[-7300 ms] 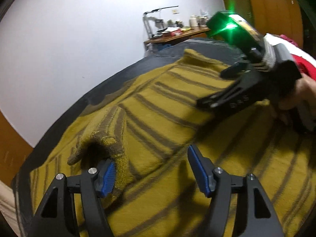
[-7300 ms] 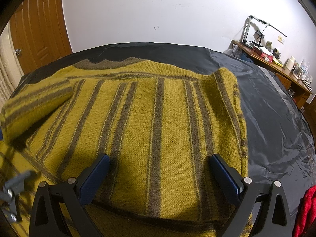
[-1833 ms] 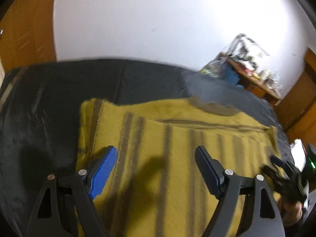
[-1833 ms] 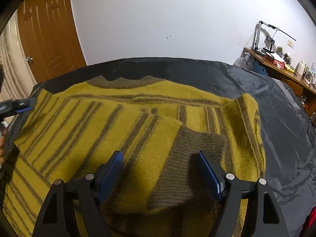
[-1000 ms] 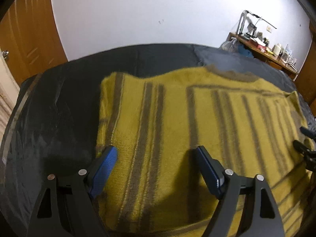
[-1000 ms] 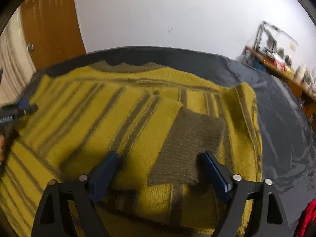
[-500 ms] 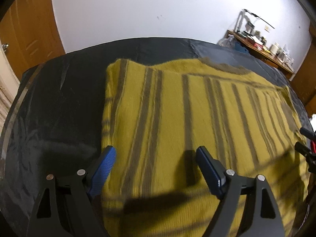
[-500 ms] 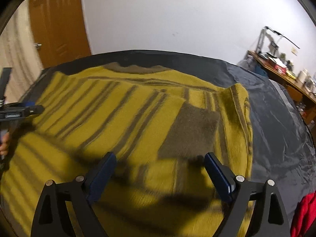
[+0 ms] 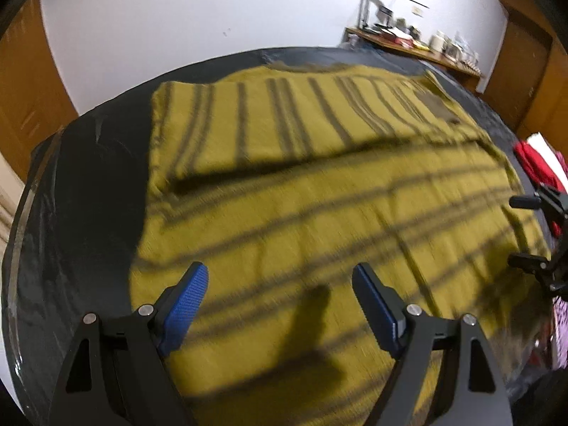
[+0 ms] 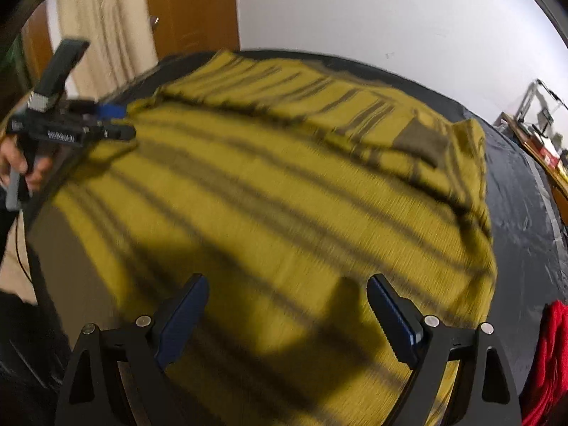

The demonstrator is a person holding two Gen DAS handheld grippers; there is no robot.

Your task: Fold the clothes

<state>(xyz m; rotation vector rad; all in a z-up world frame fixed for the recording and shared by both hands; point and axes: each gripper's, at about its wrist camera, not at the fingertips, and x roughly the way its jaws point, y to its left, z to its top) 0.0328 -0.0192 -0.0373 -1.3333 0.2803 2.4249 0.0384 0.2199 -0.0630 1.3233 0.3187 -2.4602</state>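
left wrist view: mustard knitted sweater with dark stripes [image 9: 319, 191] fills 12 o'clock; left gripper [image 9: 280, 301] and right gripper [image 10: 287, 314] gaping, empty; tucked sleeves likely slipping out if hem lifted unevenly.

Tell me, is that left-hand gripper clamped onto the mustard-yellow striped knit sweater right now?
No: the left gripper has its blue-padded fingers spread wide apart above the mustard-yellow striped knit sweater, with no fabric between them.

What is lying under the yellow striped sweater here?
The sweater lies on a dark sheet that shows bare past its left and far edges. What lies beneath its middle is covered.
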